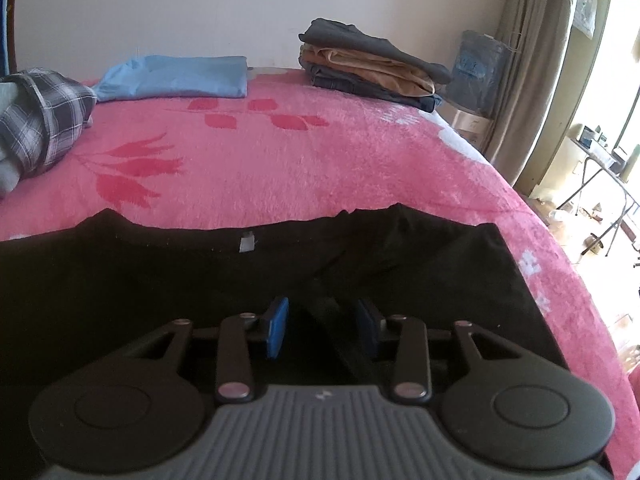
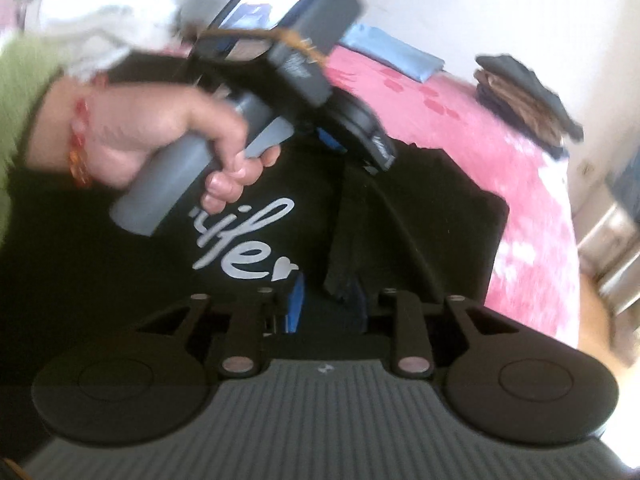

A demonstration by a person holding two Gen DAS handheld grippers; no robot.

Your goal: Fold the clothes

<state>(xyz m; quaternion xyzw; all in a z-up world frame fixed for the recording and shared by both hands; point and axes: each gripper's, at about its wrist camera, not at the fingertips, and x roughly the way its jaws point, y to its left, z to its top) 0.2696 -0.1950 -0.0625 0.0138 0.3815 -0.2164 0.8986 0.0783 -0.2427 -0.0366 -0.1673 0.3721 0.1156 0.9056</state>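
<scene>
A black T-shirt (image 1: pixel 160 280) lies spread on the pink blanket (image 1: pixel 280 160), collar and white label (image 1: pixel 247 243) facing away. My left gripper (image 1: pixel 323 326) hovers over it near the right sleeve, its blue pads apart with a ridge of black cloth lying loose between them. In the right wrist view the shirt (image 2: pixel 420 220) shows white lettering (image 2: pixel 248 248). My right gripper (image 2: pixel 328 306) stands with its pads apart, and a folded flap of black cloth (image 2: pixel 344 248) reaches down between them without being pinched. A hand (image 2: pixel 160 132) holds the left gripper (image 2: pixel 348 136) above the shirt.
At the far side of the bed lie a folded light blue garment (image 1: pixel 176 78), a stack of folded dark and tan clothes (image 1: pixel 372 64), and a plaid heap (image 1: pixel 36 124) at the left. The bed's right edge (image 1: pixel 560 260) drops to the floor beside a curtain (image 1: pixel 528 60).
</scene>
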